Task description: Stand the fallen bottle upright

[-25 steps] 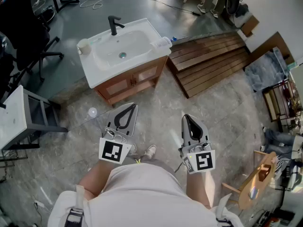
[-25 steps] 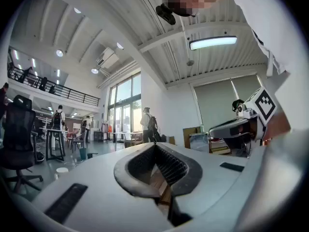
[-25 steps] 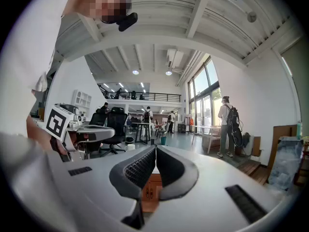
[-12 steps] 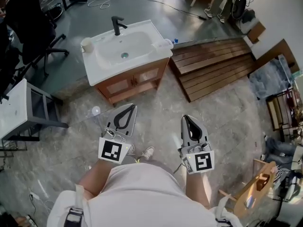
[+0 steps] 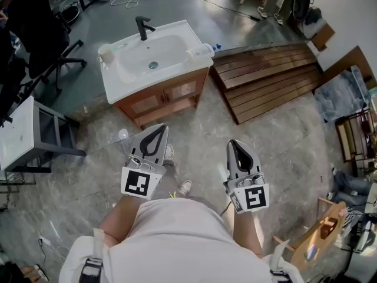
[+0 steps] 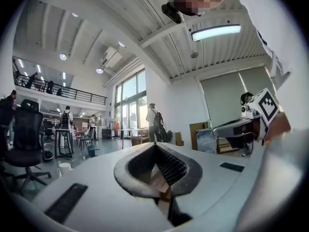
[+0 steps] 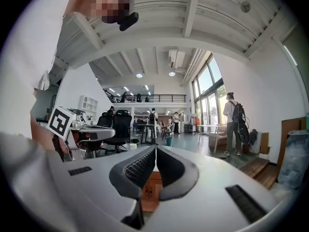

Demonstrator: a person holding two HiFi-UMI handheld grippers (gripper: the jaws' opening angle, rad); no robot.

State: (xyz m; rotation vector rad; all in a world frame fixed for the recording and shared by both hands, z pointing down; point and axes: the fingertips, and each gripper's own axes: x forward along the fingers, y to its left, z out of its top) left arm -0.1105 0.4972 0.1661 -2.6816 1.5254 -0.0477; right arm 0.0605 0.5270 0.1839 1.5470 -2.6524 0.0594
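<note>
A pale translucent bottle with a blue cap lies on its side at the right edge of the white sink top, which sits on a wooden cabinet. Both grippers are held level over the stone floor, well short of the cabinet. My left gripper is shut and holds nothing; its tips meet. My right gripper is also shut and empty, and its tips touch. A black faucet stands at the basin's back, and a small white cup is on the left corner.
Wooden slatted boards lie on the floor right of the cabinet. A white table on a grey frame and a black office chair stand at the left. A wooden chair is at the lower right. Cables run across the far floor.
The person has stepped forward; a shoe now shows beside the left gripper. Both grippers have edged slightly nearer the cabinet and stay shut.
</note>
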